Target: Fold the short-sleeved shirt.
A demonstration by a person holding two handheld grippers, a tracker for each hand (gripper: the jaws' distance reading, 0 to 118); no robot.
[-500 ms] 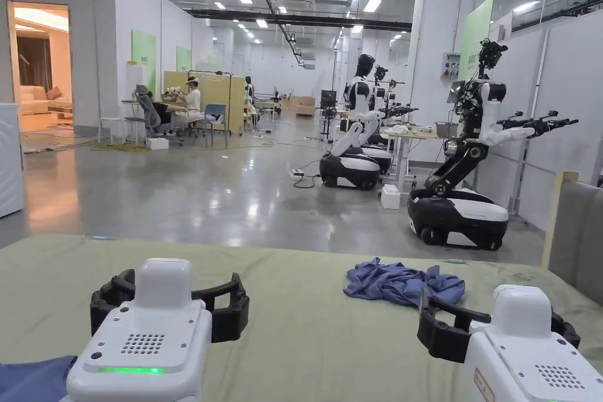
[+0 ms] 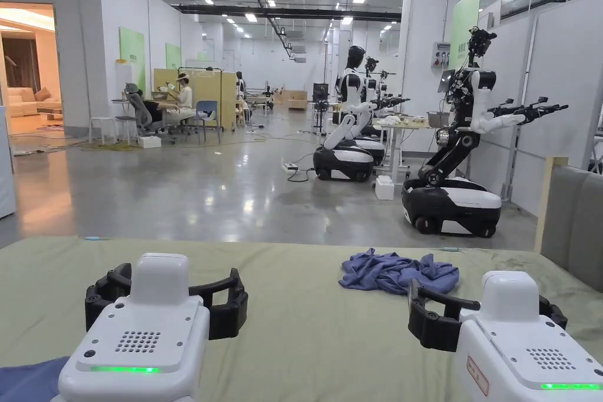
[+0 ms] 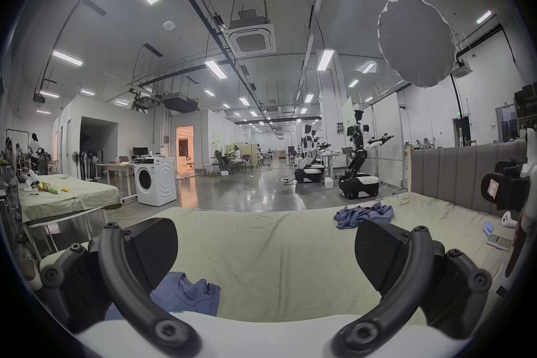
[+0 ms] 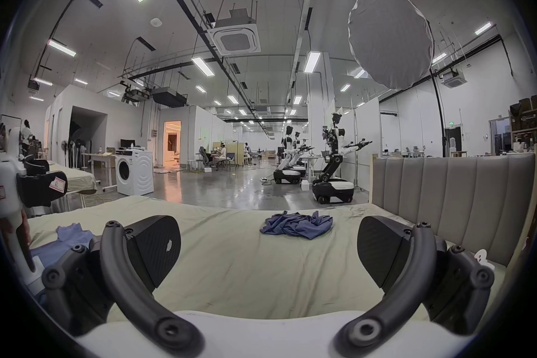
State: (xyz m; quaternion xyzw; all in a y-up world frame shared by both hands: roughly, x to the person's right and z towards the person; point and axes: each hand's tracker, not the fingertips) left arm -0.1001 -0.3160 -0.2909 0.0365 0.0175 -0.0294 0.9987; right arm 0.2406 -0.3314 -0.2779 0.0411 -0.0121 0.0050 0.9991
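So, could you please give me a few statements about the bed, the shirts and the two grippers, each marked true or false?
1. The crumpled blue shirt lies on the green bed sheet. True.
2. The right gripper is shut on that shirt. False: its jaws stand wide apart, holding nothing.
3. The left gripper is open. True.
4. The crumpled shirt is neatly folded. False: it is a bunched heap.
5. A second blue garment lies near the left gripper. True.

Crumpled cloth shirt (image 2: 398, 272), glossy floor (image 2: 194, 197)
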